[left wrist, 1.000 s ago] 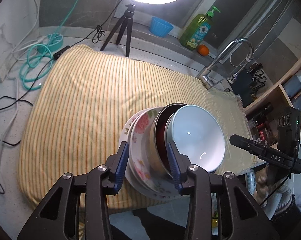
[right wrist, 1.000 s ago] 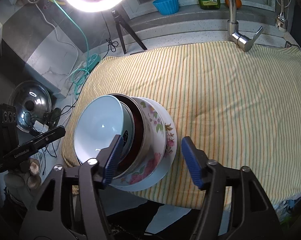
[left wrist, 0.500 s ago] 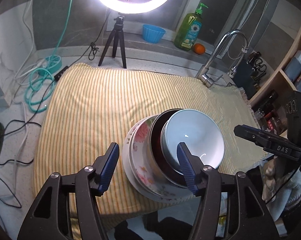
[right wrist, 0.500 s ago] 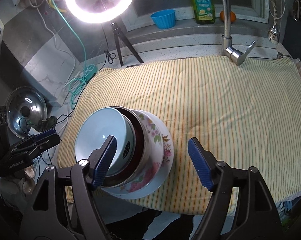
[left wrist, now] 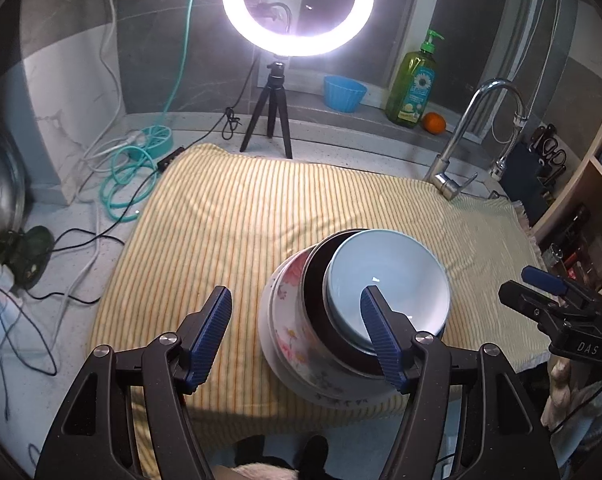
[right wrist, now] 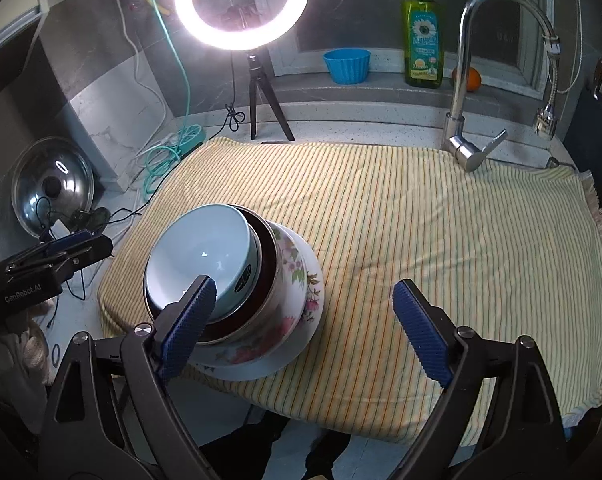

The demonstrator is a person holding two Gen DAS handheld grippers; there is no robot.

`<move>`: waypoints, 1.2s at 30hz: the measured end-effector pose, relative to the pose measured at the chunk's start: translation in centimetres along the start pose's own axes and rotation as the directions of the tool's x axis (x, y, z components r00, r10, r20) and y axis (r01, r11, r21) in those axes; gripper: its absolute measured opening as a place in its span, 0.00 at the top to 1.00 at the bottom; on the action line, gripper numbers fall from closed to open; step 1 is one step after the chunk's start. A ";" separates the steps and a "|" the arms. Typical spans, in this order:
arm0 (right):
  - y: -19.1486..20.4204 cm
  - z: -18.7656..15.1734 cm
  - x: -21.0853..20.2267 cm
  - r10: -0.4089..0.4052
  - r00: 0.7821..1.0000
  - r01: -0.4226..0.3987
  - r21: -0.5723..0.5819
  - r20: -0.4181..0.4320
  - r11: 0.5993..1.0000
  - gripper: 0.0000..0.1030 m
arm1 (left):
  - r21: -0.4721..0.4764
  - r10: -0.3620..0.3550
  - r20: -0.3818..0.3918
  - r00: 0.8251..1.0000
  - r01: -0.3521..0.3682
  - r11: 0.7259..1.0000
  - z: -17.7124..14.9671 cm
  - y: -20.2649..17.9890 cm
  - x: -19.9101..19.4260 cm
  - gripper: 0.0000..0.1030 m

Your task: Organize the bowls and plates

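Yellow-striped towel spread over a speckled counter, lit by a ring light on a small tripod.

Nearest the left wrist camera: left gripper spread wide, gripping nothing, one blue pad over bare towel, the other overlapping the stack in view. In the right wrist view, right gripper likewise wide apart and empty, its left pad in front of the stack's rim.

Just beyond: nested stack near the towel's front edge — white plate at the bottom, floral bowl on it, dark red bowl inside that, pale blue bowl on top, all upright.

Farther back on the sill: blue ribbed cup, green dish soap bottle, orange. Chrome faucet at the towel's far right corner. Teal cable coil and a steel pot lid off to the left.
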State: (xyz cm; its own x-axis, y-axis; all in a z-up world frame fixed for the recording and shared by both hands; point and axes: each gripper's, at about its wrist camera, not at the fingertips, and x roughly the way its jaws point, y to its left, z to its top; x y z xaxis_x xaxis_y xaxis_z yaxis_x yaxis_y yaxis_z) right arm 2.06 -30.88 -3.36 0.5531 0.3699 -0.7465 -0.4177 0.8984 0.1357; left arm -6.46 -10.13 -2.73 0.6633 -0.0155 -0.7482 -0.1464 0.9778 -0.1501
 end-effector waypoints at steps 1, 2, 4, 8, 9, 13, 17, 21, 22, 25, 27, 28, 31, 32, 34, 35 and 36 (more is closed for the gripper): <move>0.1 0.0 -0.2 -0.002 1.000 0.002 -0.005 0.002 1.000 0.11 | -0.003 -0.001 0.003 1.000 0.001 1.000 -0.2 -0.1 -0.3 0.35; 0.2 -0.1 -0.4 -0.005 1.000 0.005 -0.008 0.004 1.000 0.10 | -0.004 -0.002 0.002 1.000 0.002 1.000 -0.4 -0.3 -0.5 0.35; 0.5 -0.4 -0.9 -0.009 1.000 0.009 -0.014 0.010 1.000 0.10 | 0.000 0.000 0.002 1.000 0.000 1.000 -0.7 -0.7 -0.8 0.35; 0.6 -0.7 -1.7 -0.010 1.000 0.010 -0.020 0.024 1.000 0.07 | -0.010 0.007 0.014 1.000 -0.007 1.000 -1.3 -1.2 -1.6 0.35; 0.7 -0.8 -1.8 -0.005 1.000 0.006 -0.020 0.027 1.000 0.07 | -0.012 0.005 0.013 1.000 -0.005 1.000 -1.5 -1.3 -1.7 0.35; 0.9 -1.1 -2.3 0.008 0.999 -0.007 -0.015 0.031 1.000 0.07 | -0.010 0.005 0.012 1.000 -0.005 1.000 -1.9 -1.5 -2.1 0.35; 1.3 -1.3 -2.8 0.015 0.999 -0.014 -0.022 0.037 1.000 0.07 | -0.008 0.003 0.021 1.000 -0.002 1.000 -2.0 -1.6 -2.6 0.35; 1.5 -1.3 -3.0 0.013 0.999 -0.012 -0.025 0.040 1.000 0.07 | -0.001 -0.001 0.025 1.000 0.001 1.000 -2.0 -1.7 -2.8 0.35; 1.6 -1.4 -3.0 0.012 0.999 -0.011 -0.024 0.041 1.000 0.07 | -0.001 -0.003 0.025 1.000 0.003 1.000 -2.0 -1.7 -2.8 0.35; 1.7 -1.5 -3.1 0.010 0.999 -0.009 -0.022 0.041 1.000 0.07 | -0.006 -0.006 0.026 1.000 0.007 1.000 -2.0 -1.6 -2.9 0.35; 1.7 -1.4 -3.1 0.008 0.999 -0.007 -0.020 0.040 1.000 0.07 | -0.006 -0.004 0.027 1.000 0.005 1.000 -2.0 -1.5 -2.9 0.35; 1.7 -1.4 -3.0 0.009 0.999 -0.008 -0.018 0.038 1.000 0.07 | -0.007 -0.005 0.028 1.000 0.006 1.000 -2.0 -1.5 -2.9 0.35; 1.6 -1.4 -3.1 0.007 0.999 -0.006 -0.009 0.039 1.000 0.07 | -0.010 -0.007 0.029 1.000 0.007 1.000 -2.0 -1.4 -3.0 0.35; 1.6 -1.4 -3.0 0.006 0.999 -0.006 -0.007 0.038 1.000 0.07 | -0.010 -0.007 0.029 1.000 0.007 1.000 -2.0 -1.3 -2.9 0.35; 1.6 -1.4 -3.0 0.006 0.999 -0.006 -0.010 0.039 1.000 0.07 | -0.011 -0.005 0.028 1.000 0.005 1.000 -2.0 -1.3 -2.9 0.35; 1.6 -1.4 -3.0 0.006 0.999 -0.006 -0.010 0.038 1.000 0.07 | -0.011 -0.005 0.026 1.000 0.005 1.000 -2.0 -1.3 -2.9 0.35; 1.6 -1.4 -3.0 0.007 0.999 -0.006 -0.010 0.038 1.000 0.07 | -0.012 -0.006 0.026 1.000 0.006 1.000 -2.0 -1.3 -2.9 0.35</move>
State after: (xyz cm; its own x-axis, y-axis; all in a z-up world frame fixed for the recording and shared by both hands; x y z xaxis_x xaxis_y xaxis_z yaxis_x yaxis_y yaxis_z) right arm -1.27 -30.92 -1.85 0.5771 0.3846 -0.7204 -0.4284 0.8936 0.1338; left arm -9.70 -11.76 -1.67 0.6829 -0.0157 -0.7304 -0.1511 0.9751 -0.1622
